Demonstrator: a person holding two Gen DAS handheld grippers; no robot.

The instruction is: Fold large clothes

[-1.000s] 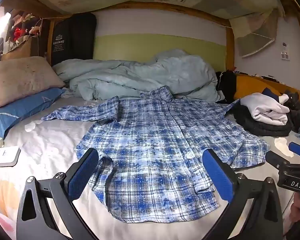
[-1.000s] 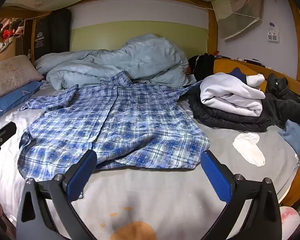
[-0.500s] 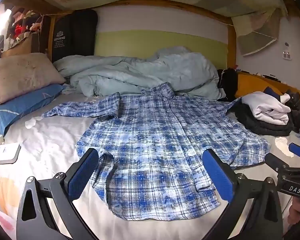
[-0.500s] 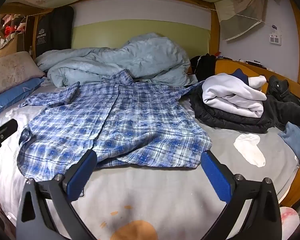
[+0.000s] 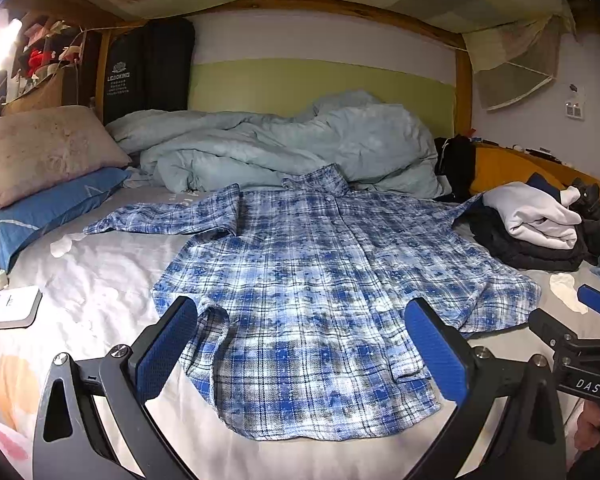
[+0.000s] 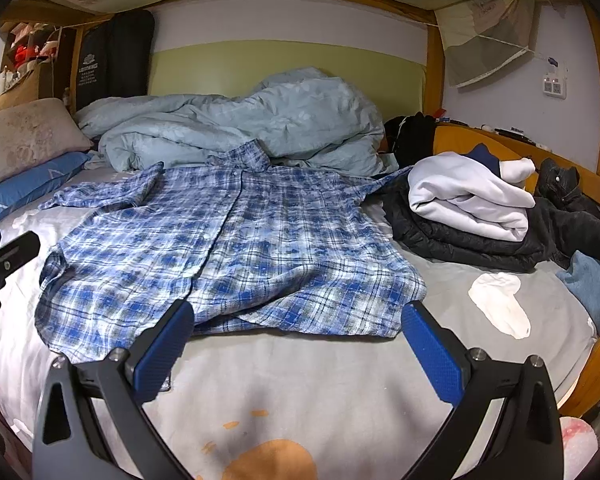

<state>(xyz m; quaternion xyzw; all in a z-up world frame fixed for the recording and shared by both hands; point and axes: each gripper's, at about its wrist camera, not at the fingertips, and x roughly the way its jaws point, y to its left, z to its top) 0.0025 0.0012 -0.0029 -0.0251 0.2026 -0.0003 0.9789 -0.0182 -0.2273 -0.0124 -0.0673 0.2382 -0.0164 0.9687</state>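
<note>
A blue and white plaid shirt [image 5: 312, 288] lies spread flat, front up, on the bed, collar toward the far wall and one sleeve stretched out to the left. It also shows in the right wrist view [image 6: 228, 248]. My left gripper [image 5: 300, 344] is open and empty, held above the shirt's hem. My right gripper [image 6: 296, 344] is open and empty, above the grey sheet [image 6: 300, 380] just short of the hem's right corner. The right gripper also shows at the right edge of the left wrist view [image 5: 580, 340].
A crumpled light blue duvet [image 5: 284, 152] lies behind the shirt. Pillows [image 5: 40, 152] lie at the left. A pile of folded white and black clothes [image 6: 472, 208] sits at the right, with a white sock [image 6: 500, 308] near it. A white box [image 5: 12, 306] lies at the left edge.
Both grippers have tilted or lifted slightly, so the shirt sits a little lower in each view. The shirt has not moved and both grippers stay open.
</note>
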